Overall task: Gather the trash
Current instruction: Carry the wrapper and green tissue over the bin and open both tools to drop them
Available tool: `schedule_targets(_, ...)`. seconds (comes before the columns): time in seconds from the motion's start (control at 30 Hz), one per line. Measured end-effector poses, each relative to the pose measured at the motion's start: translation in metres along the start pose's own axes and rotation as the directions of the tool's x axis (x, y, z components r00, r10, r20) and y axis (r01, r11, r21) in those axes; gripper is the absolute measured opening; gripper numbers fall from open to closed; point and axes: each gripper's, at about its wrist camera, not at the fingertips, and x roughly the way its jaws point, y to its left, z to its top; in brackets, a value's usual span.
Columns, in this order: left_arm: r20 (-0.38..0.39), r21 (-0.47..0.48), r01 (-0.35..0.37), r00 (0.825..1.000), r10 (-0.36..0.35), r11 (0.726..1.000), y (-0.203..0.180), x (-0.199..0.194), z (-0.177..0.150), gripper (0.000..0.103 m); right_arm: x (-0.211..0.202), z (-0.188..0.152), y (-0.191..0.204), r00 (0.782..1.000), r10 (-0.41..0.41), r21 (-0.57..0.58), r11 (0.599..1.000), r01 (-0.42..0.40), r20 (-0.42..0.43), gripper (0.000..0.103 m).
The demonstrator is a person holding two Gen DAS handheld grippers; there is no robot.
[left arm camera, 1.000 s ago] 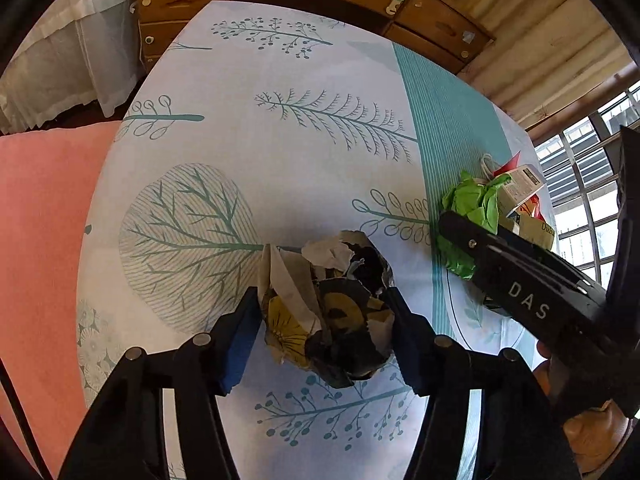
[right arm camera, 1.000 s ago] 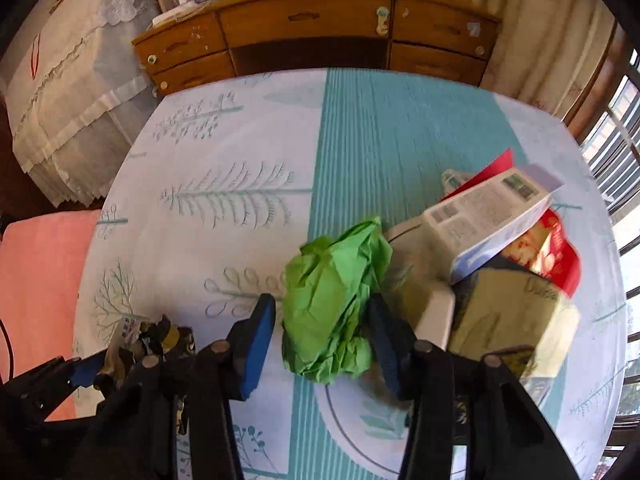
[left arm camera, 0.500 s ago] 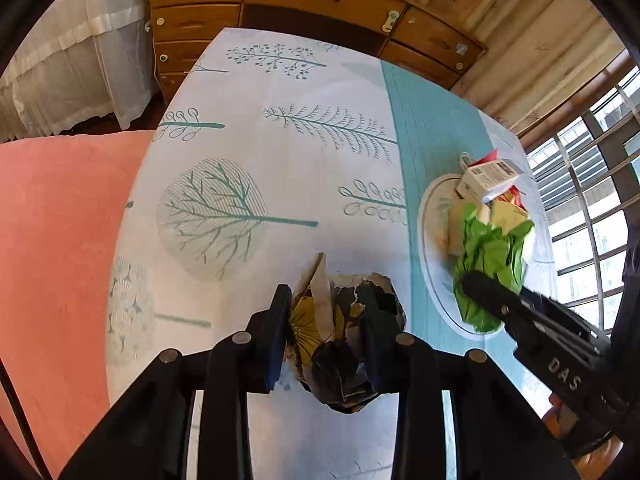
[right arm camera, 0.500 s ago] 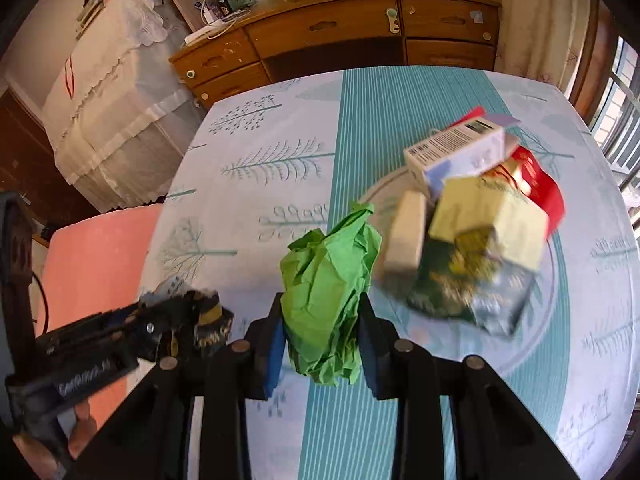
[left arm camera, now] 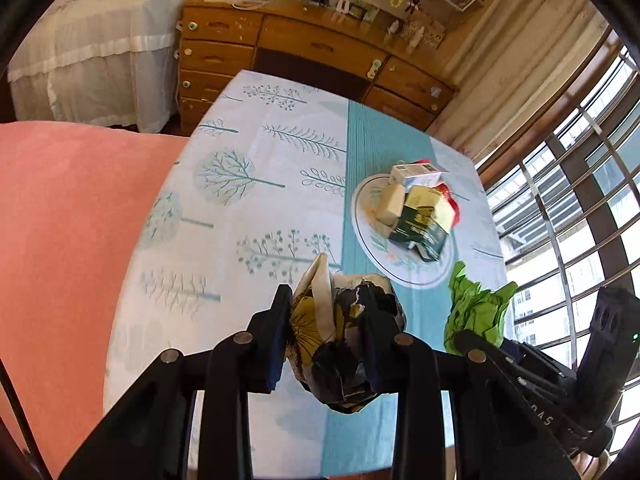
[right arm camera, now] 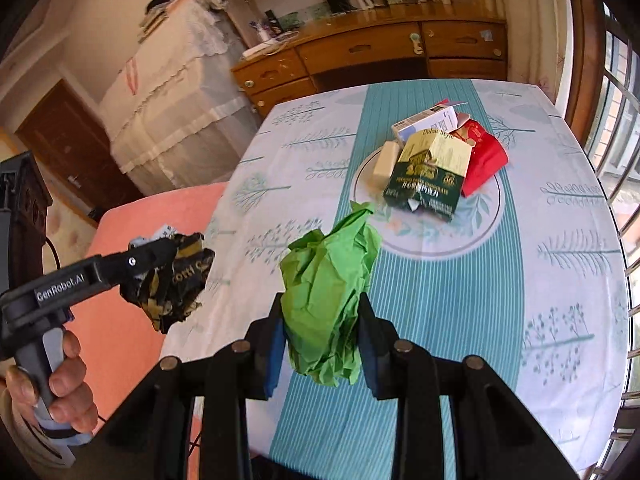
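Note:
My left gripper [left arm camera: 326, 328] is shut on a crumpled black and yellow wrapper [left arm camera: 340, 340] and holds it in the air above the table's near edge. It also shows in the right wrist view [right arm camera: 170, 276]. My right gripper [right arm camera: 322, 332] is shut on a crumpled green paper [right arm camera: 326, 288], lifted above the table; the green paper also shows in the left wrist view [left arm camera: 474, 308]. A plate [right arm camera: 486, 224] on the teal stripe holds a pile of empty cartons and a red packet [right arm camera: 482, 160].
The table wears a white tree-print cloth [left arm camera: 248, 200] with a teal stripe. A pink chair seat [left arm camera: 60, 220] stands at the left. A wooden dresser [left arm camera: 312, 52] is behind the table, barred windows [left arm camera: 580, 184] at the right.
Both grippers have risen and pulled back from the table, each carrying its crumpled paper. The plate of cartons now lies farther away.

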Motion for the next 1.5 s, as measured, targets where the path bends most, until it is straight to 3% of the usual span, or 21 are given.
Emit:
schedule_targets(0.13, 0.046, -0.03, -0.041, 0.998, 0.042, 0.999, -0.022, -0.041, -0.05, 0.029, -0.029, -0.032, 0.002, 0.998, 0.06, -0.062, 0.996, -0.061, -0.02, 0.032)
schedule_targets(0.33, 0.054, -0.058, -0.081, 0.995, 0.085, 0.995, -0.053, -0.084, -0.127, 0.029, -0.064, -0.083, 0.006, 0.991, 0.113, -0.141, 0.982, -0.122, -0.067, 0.032)
schedule_targets(0.67, -0.026, -0.037, -0.118, 0.993, 0.117, 0.992, -0.066, -0.098, -0.218, 0.029, -0.055, -0.177, -0.003, 0.966, 0.069, -0.114, 0.988, -0.1, -0.251, 0.032)
schedule_targets(0.87, -0.112, -0.057, -0.121, 0.987, 0.114, 0.991, -0.039, -0.055, -0.257, 0.029, -0.02, -0.219, -0.008, 0.957, -0.021, -0.092, 0.996, -0.006, -0.29, 0.032)
schedule_targets(1.07, -0.169, -0.075, -0.131, 0.979, 0.117, 0.989, -0.002, 0.018, -0.296, 0.029, 0.052, -0.267, -0.015, 0.94, -0.098, -0.105, 0.992, 0.067, -0.328, 0.032)
schedule_targets(1.4, -0.243, -0.083, -0.172, 0.959, 0.147, 0.982, 0.058, 0.153, -0.345, 0.03, 0.188, -0.336, -0.071, 0.904, -0.153, 0.003, 0.986, 0.168, -0.399, 0.032)
schedule_targets(1.5, -0.273, -0.082, -0.175, 0.951, 0.147, 0.981, 0.069, 0.194, -0.353, 0.031, 0.215, -0.346, -0.09, 0.906, -0.147, 0.057, 0.981, 0.184, -0.398, 0.032)
